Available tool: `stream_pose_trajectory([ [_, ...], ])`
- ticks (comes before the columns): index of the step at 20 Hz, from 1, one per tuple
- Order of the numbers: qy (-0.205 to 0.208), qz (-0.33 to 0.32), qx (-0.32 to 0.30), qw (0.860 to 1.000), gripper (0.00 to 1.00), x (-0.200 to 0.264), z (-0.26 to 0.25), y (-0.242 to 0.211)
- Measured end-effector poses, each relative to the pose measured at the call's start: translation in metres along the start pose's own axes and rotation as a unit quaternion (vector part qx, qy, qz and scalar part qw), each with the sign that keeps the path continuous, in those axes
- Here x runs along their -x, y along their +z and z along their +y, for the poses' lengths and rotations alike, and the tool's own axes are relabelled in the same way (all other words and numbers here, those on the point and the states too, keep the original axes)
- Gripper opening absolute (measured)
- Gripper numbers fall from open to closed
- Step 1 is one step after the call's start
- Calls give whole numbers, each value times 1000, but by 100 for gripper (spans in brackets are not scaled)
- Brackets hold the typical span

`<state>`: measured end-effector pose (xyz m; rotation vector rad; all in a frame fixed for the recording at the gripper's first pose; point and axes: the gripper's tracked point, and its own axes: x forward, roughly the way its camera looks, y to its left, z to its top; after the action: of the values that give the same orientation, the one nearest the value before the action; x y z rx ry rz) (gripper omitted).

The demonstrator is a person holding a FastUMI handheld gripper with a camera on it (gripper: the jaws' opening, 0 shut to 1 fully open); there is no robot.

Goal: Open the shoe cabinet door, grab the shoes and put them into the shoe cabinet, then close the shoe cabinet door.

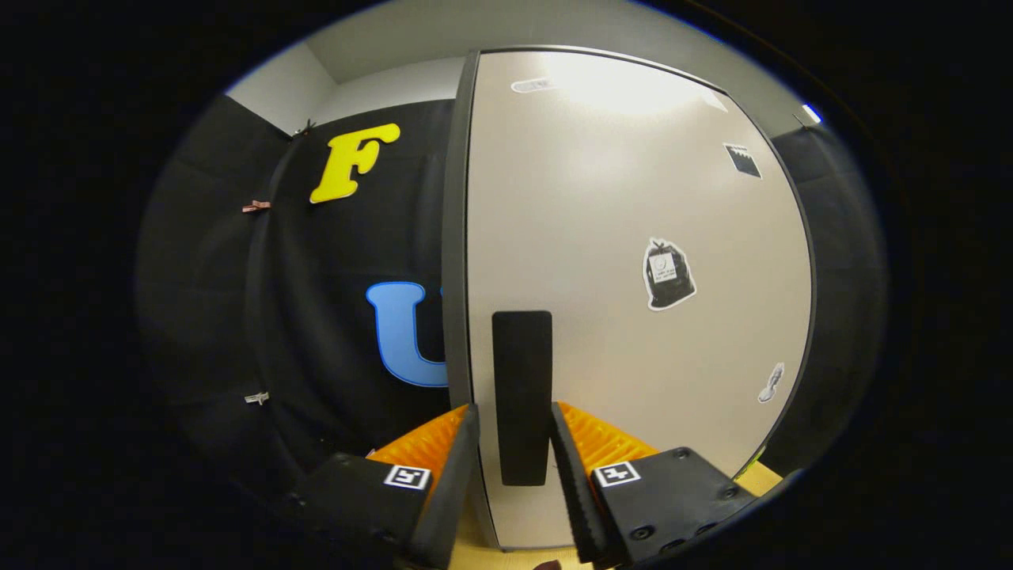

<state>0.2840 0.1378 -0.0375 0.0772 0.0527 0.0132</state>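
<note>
Gripper view. Shoe cabinet door (633,237) stands right ahead of the gripper (514,443): a pale, flat panel with a dark frame edge (455,237) on its hinge-or-free side (cannot tell which). A few stickers (669,273) are on the panel face. The dark vertical handle (521,380), a flat upright bar, sits low on the panel near that edge.

Jaws: spread apart and set around the handle, one finger on each side of its lower half. A narrow gap shows on both sides, so they appear to bracket it, not clamp it. Not gripping yet, as far as I can judge.

Handling judgement:
- Door and handle look rigid; no give expected under the pads.
- Handle surface looks smooth and matte; ribbed pads should hold it, though a pull straight outward could slip along the bar.
- Best hold: mid-to-lower bar, square across its width, where the fingers already sit.
- Door probably light, swinging on hinges; pull should follow an arc, not a straight line.

Door appears closed or nearly so. A strip of wooden bench (475,546) shows below the fingers.
</note>
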Motion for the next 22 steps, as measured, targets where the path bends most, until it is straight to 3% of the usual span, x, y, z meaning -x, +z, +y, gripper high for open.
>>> stream_pose_trajectory([
  [3,-6,-5,-12,1000,40,-9,-3,1],
  [7,-1,-7,9,1000,32,-9,-5,0],
  [8,2,-3,11,1000,25,-7,-4,0],
  [10,12,3,9,1000,26,0,-4,-4],
  [11,20,0,6,1000,19,5,-4,1],
  [22,87,7,-25,996,18,134,-52,9],
])
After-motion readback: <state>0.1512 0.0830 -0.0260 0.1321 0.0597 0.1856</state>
